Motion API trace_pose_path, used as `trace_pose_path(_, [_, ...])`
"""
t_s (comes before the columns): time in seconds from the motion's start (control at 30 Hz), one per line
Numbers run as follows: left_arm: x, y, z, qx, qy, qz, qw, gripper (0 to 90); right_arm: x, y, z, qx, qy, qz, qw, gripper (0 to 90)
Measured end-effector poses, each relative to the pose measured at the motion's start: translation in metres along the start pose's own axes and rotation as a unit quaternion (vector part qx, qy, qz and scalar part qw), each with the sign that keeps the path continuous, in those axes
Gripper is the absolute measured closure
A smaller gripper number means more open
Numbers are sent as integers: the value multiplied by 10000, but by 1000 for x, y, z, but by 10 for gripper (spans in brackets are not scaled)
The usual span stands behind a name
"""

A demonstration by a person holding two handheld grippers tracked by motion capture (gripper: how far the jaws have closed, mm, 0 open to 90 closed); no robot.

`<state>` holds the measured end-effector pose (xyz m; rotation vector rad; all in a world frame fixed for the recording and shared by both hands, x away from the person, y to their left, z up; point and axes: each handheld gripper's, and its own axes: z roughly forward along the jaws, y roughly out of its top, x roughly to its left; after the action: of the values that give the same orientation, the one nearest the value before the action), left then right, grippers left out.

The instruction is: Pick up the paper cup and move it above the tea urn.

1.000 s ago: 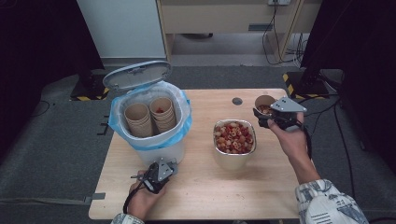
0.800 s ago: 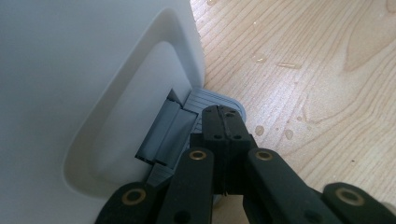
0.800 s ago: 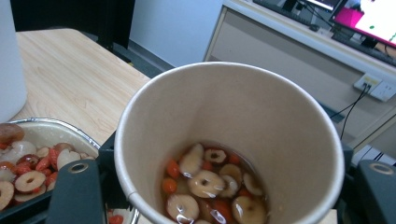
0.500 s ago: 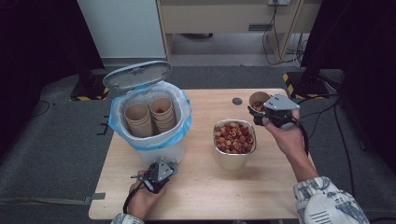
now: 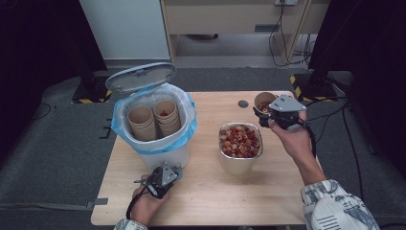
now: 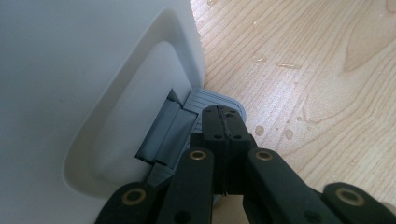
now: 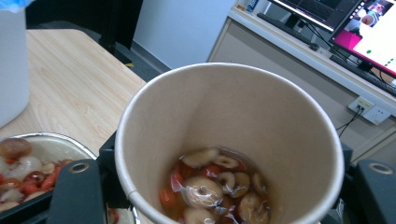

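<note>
The right claw [image 5: 262, 111] is clamped on a paper cup [image 5: 265, 101], its two black jaws pressing the cup's wall from either side, as the right gripper view shows with the cup [image 7: 229, 140] rising between them and its mouth towards the camera; the cup is held above the far right part of the wooden surface [image 5: 210, 201], just beyond the metal bowl [image 5: 240, 152], and tilted somewhat. The left claw [image 6: 223, 127] is fully shut with nothing between its jaws, and its tips rest on the grey pedal [image 6: 212, 100] at the foot of the white bin [image 5: 158, 153], the gripper [image 5: 160, 178] lying low on the near left part of the surface, right against the bin's front. The bin is the largest thing here: its lid [image 5: 140, 76] stands raised, a blue bag [image 5: 184, 136] lines its rim, and two stacks of paper cups [image 5: 153, 120] stand inside. The metal bowl sits to the right of the bin, apart from it, heaped with red and pale fruit pieces [image 5: 240, 140]. Inside the held cup, ring-shaped pale slices and red bits [image 7: 210, 186] lie in liquid at the bottom. A small dark disc [image 5: 243, 103] lies on the surface just left of the cup, and water drops [image 6: 280, 65] dot the wood near the pedal
</note>
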<state>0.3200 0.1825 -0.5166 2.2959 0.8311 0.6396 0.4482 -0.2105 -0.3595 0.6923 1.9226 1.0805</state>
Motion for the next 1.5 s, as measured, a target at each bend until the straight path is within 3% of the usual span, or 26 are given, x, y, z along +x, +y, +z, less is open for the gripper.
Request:
trace_pose_path(0.43, [0, 0, 0, -2, -6, -9, 10000, 898, 4, 4, -2, -59, 48, -246, 9997, 288])
trace_pose_path(0.77, [0, 0, 0, -1, -8, -13, 10000, 898, -1, 3, -6, -73, -117, -509, 9986, 288])
trace_pose_path(1.5, [0, 0, 0, -1, -9, -13, 10000, 898, 6, 9, -7, -148, -94, -1221, 9924, 288])
